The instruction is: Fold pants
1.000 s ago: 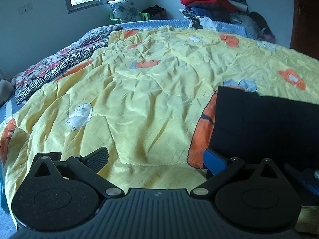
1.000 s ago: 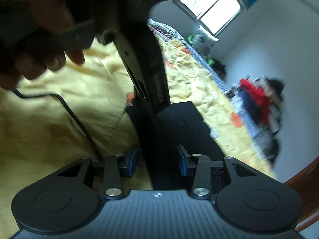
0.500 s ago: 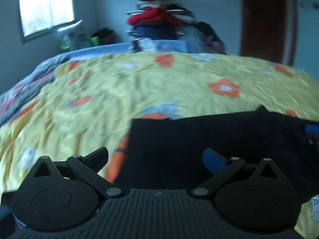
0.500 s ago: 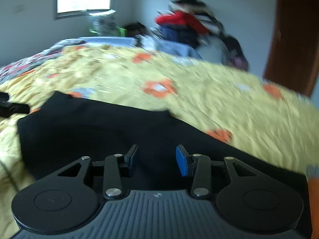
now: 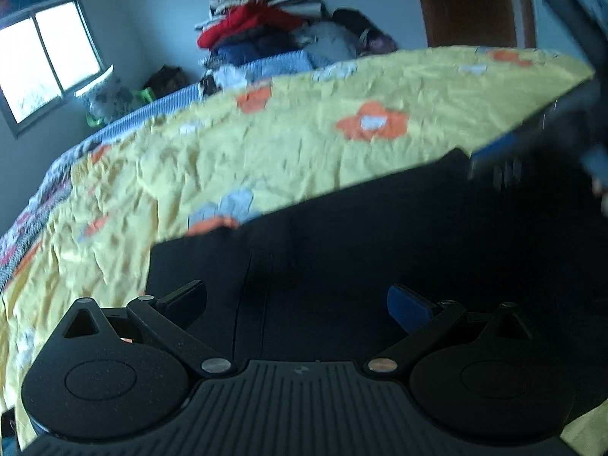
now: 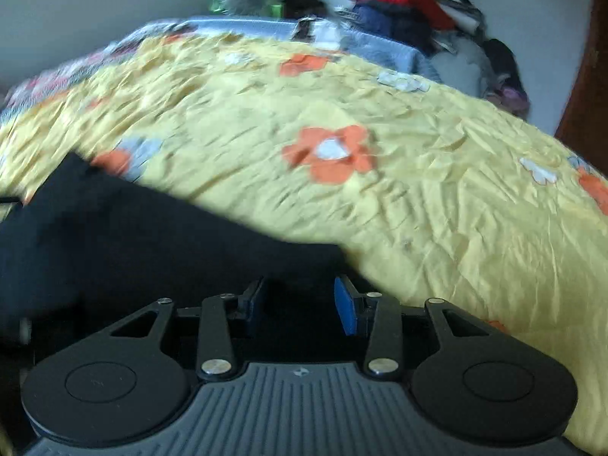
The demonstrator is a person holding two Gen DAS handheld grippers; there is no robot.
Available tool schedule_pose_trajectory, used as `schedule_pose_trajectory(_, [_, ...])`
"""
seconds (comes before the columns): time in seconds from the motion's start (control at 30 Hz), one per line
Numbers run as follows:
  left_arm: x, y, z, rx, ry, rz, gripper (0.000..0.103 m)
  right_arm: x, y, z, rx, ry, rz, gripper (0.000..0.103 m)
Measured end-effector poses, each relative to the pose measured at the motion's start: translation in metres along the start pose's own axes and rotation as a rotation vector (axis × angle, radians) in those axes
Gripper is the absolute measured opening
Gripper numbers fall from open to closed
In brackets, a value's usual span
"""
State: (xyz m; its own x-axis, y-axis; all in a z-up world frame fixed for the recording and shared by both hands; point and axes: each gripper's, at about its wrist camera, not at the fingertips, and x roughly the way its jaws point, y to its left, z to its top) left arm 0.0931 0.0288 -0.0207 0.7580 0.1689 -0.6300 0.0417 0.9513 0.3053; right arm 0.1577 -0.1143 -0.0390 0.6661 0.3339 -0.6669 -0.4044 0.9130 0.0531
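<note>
Pants [image 5: 342,258]: black, we see them spread flat on the yellow flowered bedspread [image 5: 304,144] (both views blurred).
Left gripper [image 5: 296,302]: we find its jaws wide apart over the dark cloth, gripping nothing.
Right gripper [image 6: 300,304]: jaws parted at the pants' edge; whether they touch cloth we cannot tell.
Background: clothes pile [image 6: 410,3] against the wall.

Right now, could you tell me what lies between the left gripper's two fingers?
Only the black pants: in the left wrist view, the left gripper is open and dark cloth fills the gap, lying on the yellow quilt. Nothing else shows there.
</note>
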Motion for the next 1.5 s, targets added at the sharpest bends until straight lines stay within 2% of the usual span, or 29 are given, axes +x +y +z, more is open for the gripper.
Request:
schedule_pose_trajectory(0.1, [-0.004, 0.008, -0.003, -0.026, -0.012, -0.016, 0.103, -0.016, -0.011, 0.002, 0.056, -0.060, -0.055, 0.039])
schedule_pose_trajectory(0.23, [-0.007, 0.008, 0.001, -0.046, -0.027, -0.034, 0.103, -0.069, -0.024, -0.025, 0.082, -0.148, -0.083, 0.039])
schedule_pose_trajectory(0.4, [-0.017, -0.013, 0.007, -0.051, -0.050, -0.141, 0.103, -0.112, -0.053, -0.077, 0.144, -0.098, -0.074, 0.039])
schedule_pose_trajectory(0.5, [-0.020, -0.036, 0.010, -0.009, -0.057, -0.166, 0.103, -0.111, -0.063, -0.102, 0.141, -0.018, -0.103, 0.040])
schedule_pose_trajectory(0.53, [-0.021, -0.044, 0.010, 0.011, -0.054, -0.163, 0.103, -0.112, -0.065, -0.110, 0.134, -0.029, -0.116, 0.041])
schedule_pose_trajectory(0.6, [-0.028, -0.055, 0.009, 0.049, -0.076, -0.169, 0.103, -0.126, -0.075, -0.116, 0.210, -0.064, -0.097, 0.042])
schedule_pose_trajectory(0.63, [-0.033, -0.059, 0.009, 0.062, -0.096, -0.178, 0.103, -0.139, -0.081, -0.120, 0.241, -0.113, -0.115, 0.049])
schedule_pose_trajectory(0.67, [-0.037, -0.062, 0.010, 0.071, -0.111, -0.188, 0.103, -0.153, -0.090, -0.125, 0.274, -0.166, -0.145, 0.065])
schedule_pose_trajectory(0.73, [-0.042, -0.069, 0.013, 0.081, -0.132, -0.221, 0.103, -0.174, -0.111, -0.138, 0.353, -0.219, -0.181, 0.077])
schedule_pose_trajectory(0.83, [-0.046, -0.086, 0.020, 0.088, -0.143, -0.286, 0.103, -0.189, -0.148, -0.161, 0.495, -0.214, -0.151, 0.077])
schedule_pose_trajectory(0.93, [-0.046, -0.107, 0.025, 0.092, -0.146, -0.350, 0.103, -0.187, -0.176, -0.181, 0.590, -0.182, -0.085, 0.077])
schedule_pose_trajectory(1.0, [-0.044, -0.122, 0.023, 0.106, -0.137, -0.353, 0.103, -0.181, -0.188, -0.187, 0.618, -0.175, -0.023, 0.077])
schedule_pose_trajectory(1.03, [-0.040, -0.129, 0.022, 0.120, -0.126, -0.341, 0.103, -0.176, -0.191, -0.188, 0.622, -0.188, -0.004, 0.070])
schedule_pose_trajectory(1.07, [-0.037, -0.136, 0.020, 0.138, -0.113, -0.327, 0.103, -0.172, -0.195, -0.187, 0.632, -0.191, 0.022, 0.049])
schedule_pose_trajectory(1.17, [-0.032, -0.143, 0.013, 0.150, -0.098, -0.315, 0.103, -0.156, -0.202, -0.178, 0.630, -0.178, 0.048, 0.018])
schedule_pose_trajectory(1.27, [-0.031, -0.142, 0.013, 0.134, -0.102, -0.323, 0.103, -0.162, -0.194, -0.176, 0.574, -0.175, -0.029, 0.014])
schedule_pose_trajectory(1.33, [-0.028, -0.143, 0.013, 0.119, -0.095, -0.330, 0.103, -0.162, -0.187, -0.173, 0.516, -0.163, -0.143, 0.014])
schedule_pose_trajectory(1.43, [-0.029, -0.140, 0.012, 0.107, -0.093, -0.338, 0.103, -0.164, -0.185, -0.175, 0.536, -0.169, -0.167, 0.016])
schedule_pose_trajectory(1.5, [-0.033, -0.135, 0.010, 0.106, -0.094, -0.338, 0.103, -0.181, -0.171, -0.172, 0.510, -0.200, -0.291, 0.016])
